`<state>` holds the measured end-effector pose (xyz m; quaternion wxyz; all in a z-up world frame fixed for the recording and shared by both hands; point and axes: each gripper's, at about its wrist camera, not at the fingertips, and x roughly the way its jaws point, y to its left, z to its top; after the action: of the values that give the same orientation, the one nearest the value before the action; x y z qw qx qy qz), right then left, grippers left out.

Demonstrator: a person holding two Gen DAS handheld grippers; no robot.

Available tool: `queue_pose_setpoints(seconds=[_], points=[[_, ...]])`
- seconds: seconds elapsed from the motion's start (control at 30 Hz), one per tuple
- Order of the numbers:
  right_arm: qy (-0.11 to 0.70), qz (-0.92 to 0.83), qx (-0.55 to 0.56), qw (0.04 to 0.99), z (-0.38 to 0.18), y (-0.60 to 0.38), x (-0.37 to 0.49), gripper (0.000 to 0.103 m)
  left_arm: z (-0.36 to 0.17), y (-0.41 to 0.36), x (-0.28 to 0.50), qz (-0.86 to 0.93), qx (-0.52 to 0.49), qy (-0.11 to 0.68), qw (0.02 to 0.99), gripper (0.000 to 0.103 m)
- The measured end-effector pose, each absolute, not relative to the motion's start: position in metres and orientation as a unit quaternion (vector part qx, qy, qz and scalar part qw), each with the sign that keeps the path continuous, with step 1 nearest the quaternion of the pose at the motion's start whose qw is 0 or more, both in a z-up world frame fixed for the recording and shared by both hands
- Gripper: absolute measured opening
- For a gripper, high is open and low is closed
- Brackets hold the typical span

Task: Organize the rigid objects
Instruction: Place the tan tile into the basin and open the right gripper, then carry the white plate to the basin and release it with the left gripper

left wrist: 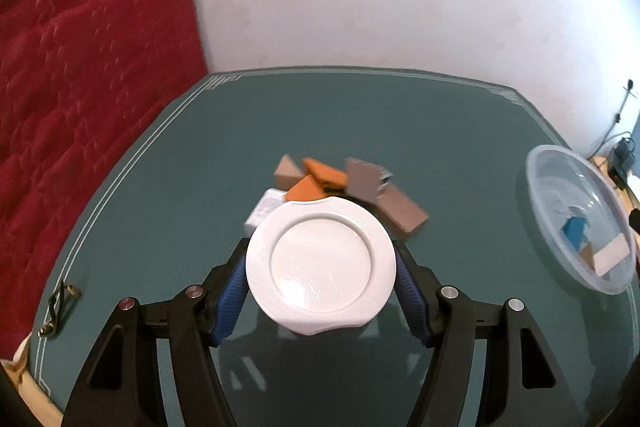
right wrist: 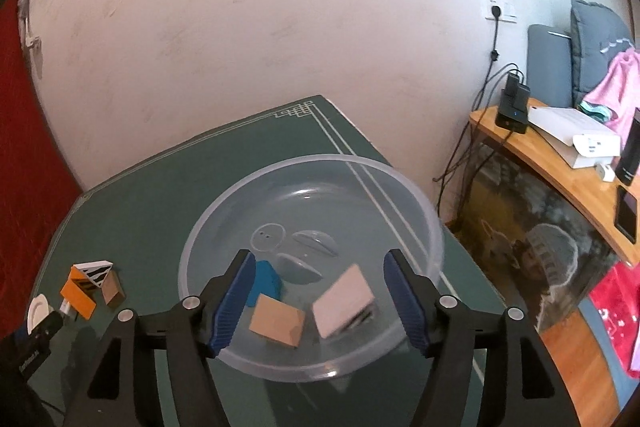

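A white round plate (left wrist: 320, 263) sits between the blue pads of my left gripper (left wrist: 322, 255), which is shut on its rim and holds it just above the green table (left wrist: 168, 187). Behind the plate lies a pile of blocks (left wrist: 320, 177) in orange, brown, grey and white. In the right wrist view my right gripper (right wrist: 319, 259) stands open over a clear plastic bowl (right wrist: 312, 159), with nothing between its fingers. Inside the bowl lie a blue piece (right wrist: 267, 279), a tan block (right wrist: 278, 321) and a blurred white block (right wrist: 346, 301). The pile of blocks (right wrist: 90, 287) lies left of the bowl.
The clear bowl (left wrist: 540, 163) stands at the table's right edge. A red quilted cloth (left wrist: 80, 87) borders the table on the left, and a white wall stands behind it. A small metal clip (left wrist: 60, 307) lies near the left edge. A wooden shelf (right wrist: 560, 167) with chargers and boxes stands to the right.
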<state>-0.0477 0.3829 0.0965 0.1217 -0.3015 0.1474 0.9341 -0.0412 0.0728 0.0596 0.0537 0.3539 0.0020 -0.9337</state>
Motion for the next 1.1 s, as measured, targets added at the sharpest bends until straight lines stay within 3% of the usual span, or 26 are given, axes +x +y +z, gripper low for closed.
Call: queue_pose_setpoints(seconds=[0.17, 0.6, 1.1], points=[[0.152, 0.933, -0.295, 0.14, 0.097, 0.392, -0.032, 0.078, 0.07, 0.1, -0.043, -0.938, 0.345, -0.014, 0.022, 0.067], [0.178, 0.918, -0.287, 0.207, 0.082, 0.429, -0.013, 0.079, 0.084, 0.189, -0.057, -0.933, 0.345, -0.055, -0.088, 0.067], [0.188, 0.918, -0.288, 0.196, 0.073, 0.431, -0.015, 0.082, 0.082, 0.252, -0.093, -0.918, 0.358, -0.073, -0.151, 0.067]])
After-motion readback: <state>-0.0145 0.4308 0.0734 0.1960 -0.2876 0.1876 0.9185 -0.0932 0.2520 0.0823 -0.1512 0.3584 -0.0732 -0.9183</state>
